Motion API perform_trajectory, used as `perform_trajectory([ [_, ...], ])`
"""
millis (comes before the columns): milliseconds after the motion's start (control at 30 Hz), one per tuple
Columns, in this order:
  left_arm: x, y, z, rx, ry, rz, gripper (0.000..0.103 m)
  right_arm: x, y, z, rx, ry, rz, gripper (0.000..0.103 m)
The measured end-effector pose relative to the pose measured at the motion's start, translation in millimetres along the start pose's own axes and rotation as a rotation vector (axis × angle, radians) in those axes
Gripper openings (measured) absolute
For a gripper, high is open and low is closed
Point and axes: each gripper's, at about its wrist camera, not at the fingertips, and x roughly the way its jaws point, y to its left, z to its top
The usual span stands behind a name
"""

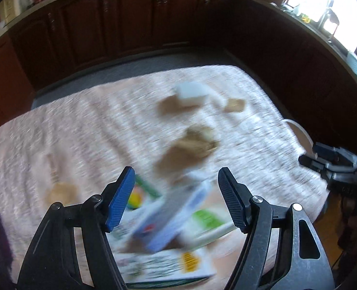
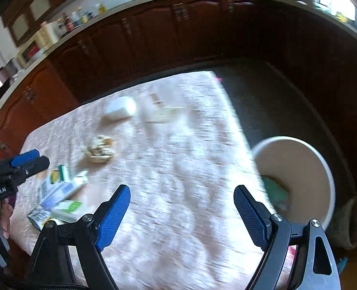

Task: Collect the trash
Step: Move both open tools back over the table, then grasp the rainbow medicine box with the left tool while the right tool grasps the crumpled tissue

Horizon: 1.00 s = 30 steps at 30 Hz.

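**Light cartons first, crumpled paper after**

Flattened cartons (image 1: 168, 220) lie nearest you, heaped at the near edge of the table (image 1: 57, 133), right below the left hand-held gripper (image 1: 176, 200). Its jaws stand apart with nothing between the pads. I'd judge these cartons as light, thin printed card: stiff along the folds, springy across the faces, and somewhat slick. Take one by a free edge or a corner that overhangs the pile, since a flat face offers the pads nothing to pinch.

Beyond them sits a wad of crumpled brown paper (image 1: 190, 147), soft and crushable; you can probably pinch it anywhere. Farther off are a small white box (image 2: 120, 108) and scraps of tan card (image 1: 234, 105), all blurred, so their detail is uncertain.

Your right hand-held gripper (image 2: 182, 215) is also spread wide and empty, over bare cloth. That cloth looks pale pink with a woven, nubby texture, likely to drag if a pad scrapes it.

Just off the table's right edge stands the round white bin (image 2: 296, 149), smooth-walled, with something green already at the bottom.
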Motion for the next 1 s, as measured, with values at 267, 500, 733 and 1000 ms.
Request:
perform_trajectory([
  [267, 20, 60, -35, 0.01, 0.157, 0.007, 0.08, 53, 54, 25, -0.045, 0.064, 0.132, 0.085],
  [500, 43, 61, -49, 0.088, 0.216, 0.028, 0.08, 96, 99, 48, -0.124, 0.106, 0.16, 0.085],
  [733, 66, 56, -49, 0.136, 0.228, 0.046, 0.08, 134, 128, 56, -0.201, 0.15, 0.144, 0.085],
  [1000, 57, 58, -43, 0.09, 0.157, 0.022, 0.056, 149, 129, 51, -0.178, 0.145, 0.166, 0.035],
])
